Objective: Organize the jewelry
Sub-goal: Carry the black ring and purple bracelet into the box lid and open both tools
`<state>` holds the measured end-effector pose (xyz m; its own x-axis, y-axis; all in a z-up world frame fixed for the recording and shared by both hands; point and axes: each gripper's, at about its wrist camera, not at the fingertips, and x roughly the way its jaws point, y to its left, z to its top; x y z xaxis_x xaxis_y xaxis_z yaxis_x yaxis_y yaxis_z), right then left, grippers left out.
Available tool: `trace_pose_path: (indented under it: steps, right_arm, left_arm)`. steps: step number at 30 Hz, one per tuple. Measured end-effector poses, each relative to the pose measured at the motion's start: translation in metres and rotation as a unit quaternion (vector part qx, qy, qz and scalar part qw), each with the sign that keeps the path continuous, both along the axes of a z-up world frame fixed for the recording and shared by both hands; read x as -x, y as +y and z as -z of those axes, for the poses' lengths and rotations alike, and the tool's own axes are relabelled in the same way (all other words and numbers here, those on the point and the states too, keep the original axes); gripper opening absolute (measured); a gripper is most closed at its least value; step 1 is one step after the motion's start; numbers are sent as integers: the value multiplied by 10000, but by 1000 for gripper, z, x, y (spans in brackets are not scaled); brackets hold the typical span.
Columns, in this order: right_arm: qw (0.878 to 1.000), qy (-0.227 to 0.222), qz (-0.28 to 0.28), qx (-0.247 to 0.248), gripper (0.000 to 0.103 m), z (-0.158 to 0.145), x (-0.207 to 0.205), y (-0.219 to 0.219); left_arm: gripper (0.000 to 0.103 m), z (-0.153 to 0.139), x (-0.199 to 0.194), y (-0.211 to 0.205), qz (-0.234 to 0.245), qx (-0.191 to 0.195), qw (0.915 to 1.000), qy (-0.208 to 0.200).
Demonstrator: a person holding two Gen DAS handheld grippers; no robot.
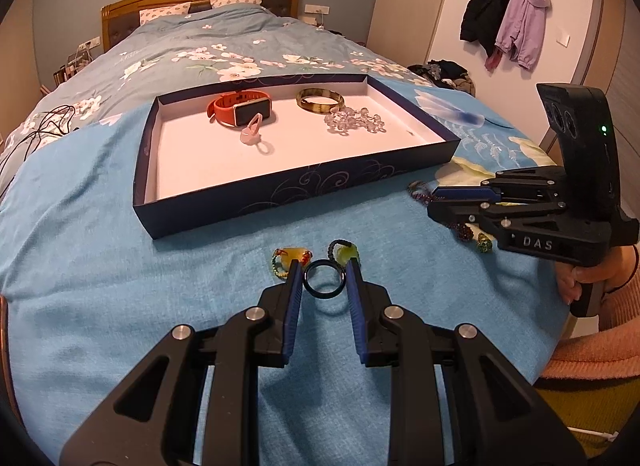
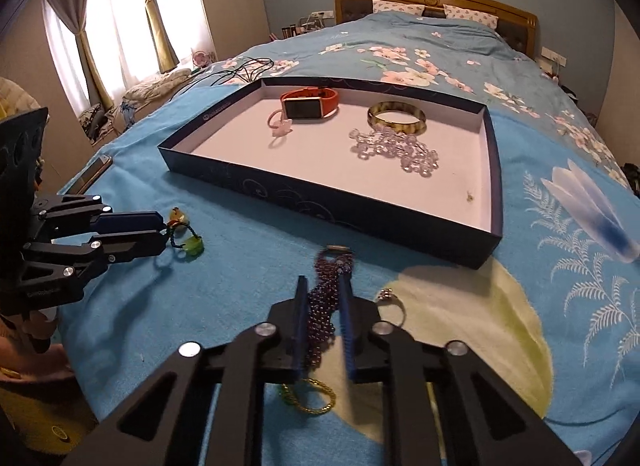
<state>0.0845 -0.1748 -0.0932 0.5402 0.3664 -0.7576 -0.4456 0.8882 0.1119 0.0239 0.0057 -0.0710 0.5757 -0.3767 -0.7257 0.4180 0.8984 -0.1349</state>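
Note:
My left gripper [image 1: 324, 264] is shut on a black ring [image 1: 324, 286] just above the blue blanket; it also shows from the side in the right wrist view [image 2: 164, 231]. My right gripper [image 2: 323, 278] is low over the blanket, shut on a purple bead bracelet [image 2: 320, 306] that runs between its pads; the left wrist view shows this gripper [image 1: 433, 199] at the right. The dark blue tray [image 1: 280, 185] [image 2: 320, 205] lies beyond both grippers. It holds a red watch [image 1: 240, 105], a brown bangle [image 1: 320, 99], clear beads [image 1: 354, 121] and a pink ring [image 1: 252, 133].
Loose pieces lie on the blanket: an amber charm bracelet [image 1: 290, 258], a green stone on a black cord [image 1: 344, 252], a gold-green ring [image 2: 308, 398] under my right gripper, and a small stone ring [image 2: 390, 300]. Black cables [image 2: 244, 67] lie behind the tray. A hand [image 1: 576, 286] holds the right grip.

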Motion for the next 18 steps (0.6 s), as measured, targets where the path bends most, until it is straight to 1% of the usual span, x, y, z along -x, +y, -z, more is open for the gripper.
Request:
trace_pose_path:
  steps: [3, 4, 5, 6, 11, 18]
  right_arm:
    - [10000, 0, 14, -32, 11, -1, 0, -1]
    - [10000, 8, 9, -79, 3, -1, -1, -2]
    - [9998, 21, -14, -193, 1, -3, -1, -3]
    - [9994, 67, -29, -332, 1, -4, -1, -6]
    - [9978, 19, -50, -653, 1, -13, 2, -12]
    - [9921, -334, -131, -1205, 1, -49, 4, -21]
  left_arm:
    - [23, 1, 1, 0, 3, 10, 10000, 3]
    - [23, 1, 0, 0, 0, 23, 10000, 6]
    - [23, 0, 0, 0, -4, 14, 10000, 3]
    - [23, 0, 0, 0, -14, 24, 10000, -4]
    - [23, -2, 0, 2, -19, 102, 9999, -27]
    - [23, -16, -4, 4, 13, 208, 9996, -177]
